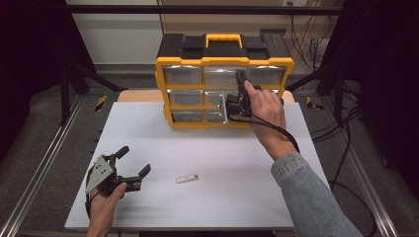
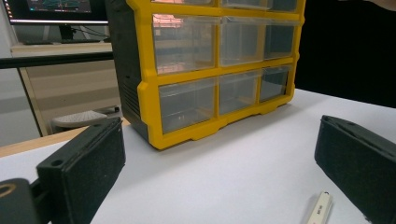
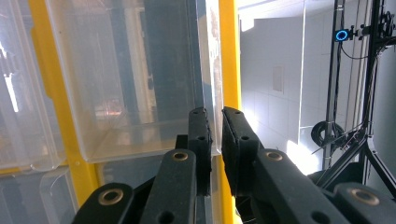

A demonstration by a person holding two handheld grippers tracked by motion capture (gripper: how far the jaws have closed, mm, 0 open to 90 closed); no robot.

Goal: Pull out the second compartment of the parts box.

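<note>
The right gripper [image 3: 214,122] had its jaws pinching the clear front wall of a drawer [image 1: 228,105] pulled partway out of the yellow organizer [image 1: 223,63], middle row, at 12 o'clock on the table [image 1: 237,163]; the thin slick plastic could slip from the pads, or a skewed pull could jam the drawer or drag the whole organizer forward; the left gripper [image 1: 132,166] rested at 7 o'clock, jaws spread, empty; a small white strip [image 1: 187,178] lay at 6 o'clock, well clear; nothing blocked the pull.
</note>
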